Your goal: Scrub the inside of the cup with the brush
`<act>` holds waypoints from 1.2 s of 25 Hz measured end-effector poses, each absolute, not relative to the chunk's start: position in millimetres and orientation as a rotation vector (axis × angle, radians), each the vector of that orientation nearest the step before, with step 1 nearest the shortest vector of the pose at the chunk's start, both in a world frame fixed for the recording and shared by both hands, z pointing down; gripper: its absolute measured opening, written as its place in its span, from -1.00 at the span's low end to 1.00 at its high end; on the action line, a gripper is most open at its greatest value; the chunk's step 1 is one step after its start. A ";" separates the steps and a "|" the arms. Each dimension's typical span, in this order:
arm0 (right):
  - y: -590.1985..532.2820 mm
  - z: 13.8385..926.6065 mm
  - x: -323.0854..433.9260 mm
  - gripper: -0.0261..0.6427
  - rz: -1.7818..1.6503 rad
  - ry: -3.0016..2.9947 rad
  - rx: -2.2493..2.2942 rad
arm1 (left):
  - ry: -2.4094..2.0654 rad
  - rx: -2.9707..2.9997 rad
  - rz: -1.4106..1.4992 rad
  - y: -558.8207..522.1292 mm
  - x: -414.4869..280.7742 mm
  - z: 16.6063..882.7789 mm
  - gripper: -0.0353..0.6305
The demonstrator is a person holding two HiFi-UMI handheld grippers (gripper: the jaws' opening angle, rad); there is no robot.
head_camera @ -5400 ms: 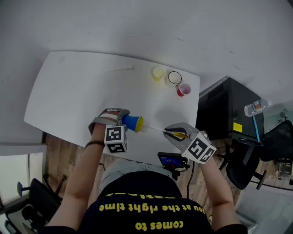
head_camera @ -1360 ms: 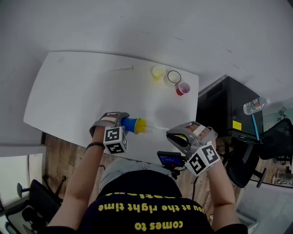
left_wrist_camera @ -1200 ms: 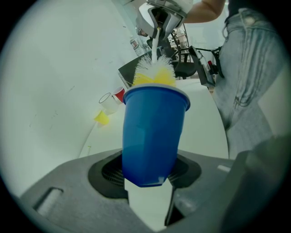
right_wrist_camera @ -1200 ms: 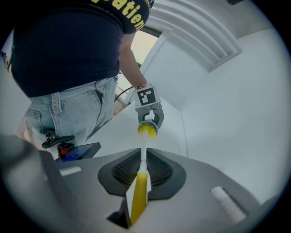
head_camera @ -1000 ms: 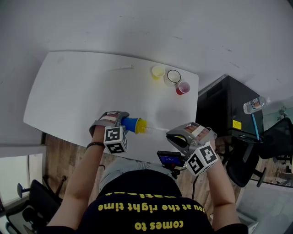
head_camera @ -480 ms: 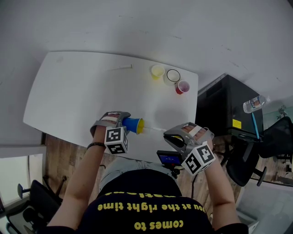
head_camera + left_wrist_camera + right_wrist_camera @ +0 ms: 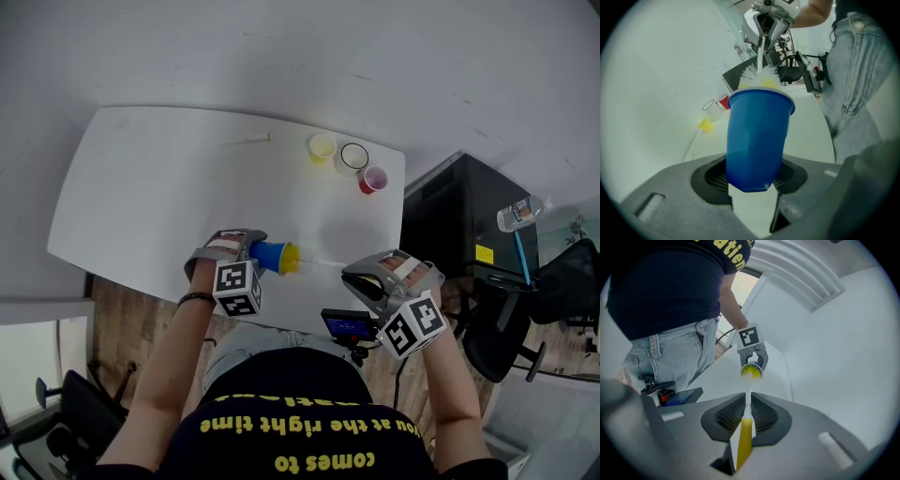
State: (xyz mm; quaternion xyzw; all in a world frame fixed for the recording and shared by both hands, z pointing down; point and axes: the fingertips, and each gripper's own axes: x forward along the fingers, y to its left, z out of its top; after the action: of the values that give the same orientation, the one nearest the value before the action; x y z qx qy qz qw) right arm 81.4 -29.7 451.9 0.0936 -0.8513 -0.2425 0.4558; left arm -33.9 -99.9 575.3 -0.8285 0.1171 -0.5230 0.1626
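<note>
In the head view the left gripper [image 7: 251, 253] is clamped on the blue cup [image 7: 270, 255], held sideways over the table's [image 7: 141, 187] near edge, mouth toward the right gripper [image 7: 364, 277], which is closed on the brush [image 7: 319, 265] by its handle. The left gripper view shows the bristles [image 7: 757, 75] poking out at the cup's rim. The right gripper view looks along the handle straight into the cup: 1 line, so a straight push should work.

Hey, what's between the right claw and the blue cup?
Only the brush: its thin stem runs from the right claw to the blue cup, bristles at the cup's mouth. The head view shows it.
</note>
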 end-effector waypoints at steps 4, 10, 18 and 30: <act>-34.3 451.9 90.3 -0.79 -0.587 -2.082 0.253 | 0.339 -2.372 -1.489 -102.1 -34.1 573.8 -0.21; -35.5 452.0 88.2 -0.79 -0.560 -2.109 0.273 | 0.336 -2.360 -1.483 -104.2 -31.4 571.4 -0.21; -33.9 456.5 80.1 -0.79 -0.557 -2.123 0.262 | 0.317 -2.359 -1.489 -99.3 -27.6 574.2 -0.21; -36.1 452.5 86.4 -0.79 -0.548 -2.119 0.271 | 0.329 -2.373 -1.476 -103.5 -32.5 573.6 -0.21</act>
State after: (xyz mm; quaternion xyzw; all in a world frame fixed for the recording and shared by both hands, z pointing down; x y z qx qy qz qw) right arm 86.4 -36.1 452.5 0.1098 -0.8575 -0.2216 0.4511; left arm -32.5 -103.5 573.6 -0.8320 0.1154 -0.5176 0.1628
